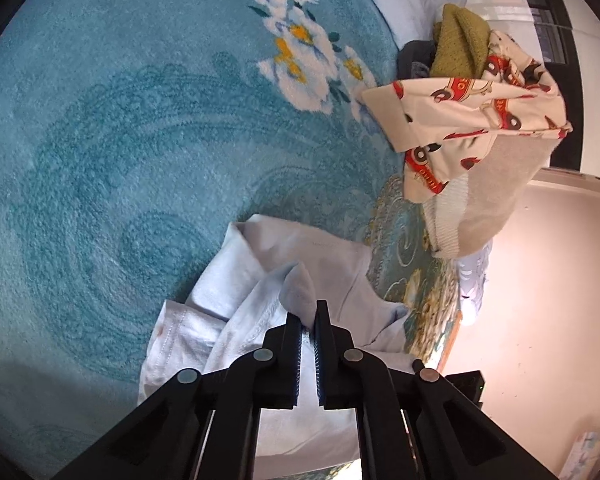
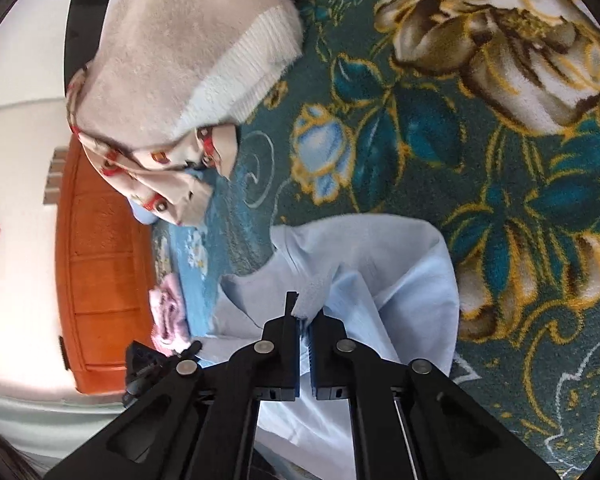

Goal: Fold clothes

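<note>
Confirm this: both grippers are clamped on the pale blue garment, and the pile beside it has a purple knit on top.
One detail is off. The left gripper and right gripper do pinch the pale blue garment, but the left wrist view shows the pile topped by an olive-green knit, not purple.

matt cloth shirt (image 1: 236, 280), fuzzy pile blanket (image 1: 100, 140)
</note>
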`<state>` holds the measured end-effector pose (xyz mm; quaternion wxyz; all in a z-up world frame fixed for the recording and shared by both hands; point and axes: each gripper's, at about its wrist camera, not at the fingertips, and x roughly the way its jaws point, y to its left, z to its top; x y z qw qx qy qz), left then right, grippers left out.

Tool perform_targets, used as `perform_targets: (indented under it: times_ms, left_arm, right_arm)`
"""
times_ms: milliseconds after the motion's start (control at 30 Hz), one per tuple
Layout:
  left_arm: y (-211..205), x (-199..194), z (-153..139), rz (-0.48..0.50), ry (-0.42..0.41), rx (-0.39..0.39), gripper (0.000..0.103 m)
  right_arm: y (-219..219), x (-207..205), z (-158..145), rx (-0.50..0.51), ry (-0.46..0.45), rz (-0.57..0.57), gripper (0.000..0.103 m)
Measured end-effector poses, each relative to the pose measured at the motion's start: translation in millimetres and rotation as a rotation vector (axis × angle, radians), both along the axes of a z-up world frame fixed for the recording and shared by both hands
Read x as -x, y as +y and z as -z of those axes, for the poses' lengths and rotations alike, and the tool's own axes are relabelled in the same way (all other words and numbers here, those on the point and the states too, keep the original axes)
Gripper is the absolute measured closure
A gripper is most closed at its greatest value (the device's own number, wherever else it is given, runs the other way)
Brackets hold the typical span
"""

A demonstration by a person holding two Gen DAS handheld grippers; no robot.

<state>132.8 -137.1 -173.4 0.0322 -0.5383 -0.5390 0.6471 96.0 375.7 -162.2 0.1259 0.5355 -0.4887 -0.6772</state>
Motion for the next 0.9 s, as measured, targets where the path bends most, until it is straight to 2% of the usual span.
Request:
perform_targets:
  times_ms: [67, 167, 233, 300, 333, 400, 433, 467, 500, 567, 700, 800, 900]
  left_arm:
    - [-6, 6, 2, -0.053, 0.000, -0.035, 0.098]
    - [-8, 21, 13, -0.088, -0.041, -0.038, 0.097]
    - [-7, 26, 23, -0.100, -0.083, -0.069, 0.095]
    - [-9, 26, 26, -0.130, -0.082, -0.108, 0.094]
    - [-12, 25, 24, -0.149, -0.059, -0.120, 0.092]
    - [-23, 22, 14, -0.187, -0.009, -0.111, 0.080]
    - [-29, 20, 8, -0.211, 0.012, -0.103, 0.064]
    - [-35, 17, 2, -0.235, 0.032, -0.097, 0.058]
    - [-40, 15, -3, -0.253, 0.050, -0.091, 0.058]
    - [-45, 12, -12, -0.256, 0.071, -0.071, 0.058]
    - [-25, -5, -26, -0.143, 0.085, 0.012, 0.057]
    - [15, -23, -26, 0.011, 0.077, 0.075, 0.057]
    - [71, -40, -21, 0.191, 0.066, 0.081, 0.057]
  right_arm:
    - [10, 4, 0, 0.029, 0.007, 0.061, 0.100]
    - [13, 14, 11, 0.038, -0.036, 0.102, 0.100]
    - [11, 18, 18, 0.050, -0.060, 0.127, 0.098]
    - [12, 18, 22, 0.049, -0.066, 0.159, 0.097]
    - [14, 18, 25, 0.055, -0.067, 0.176, 0.096]
    - [19, 15, 27, 0.054, -0.064, 0.208, 0.094]
    - [23, 13, 26, 0.044, -0.056, 0.227, 0.093]
    - [27, 10, 25, 0.033, -0.047, 0.246, 0.089]
    - [30, 7, 24, 0.029, -0.038, 0.266, 0.075]
    - [37, -1, 22, 0.031, -0.028, 0.295, 0.064]
    - [40, -20, 17, -0.021, -0.057, 0.241, 0.064]
    - [34, -51, 16, -0.095, -0.105, 0.144, 0.063]
    - [26, -85, 18, -0.143, -0.152, 0.063, 0.062]
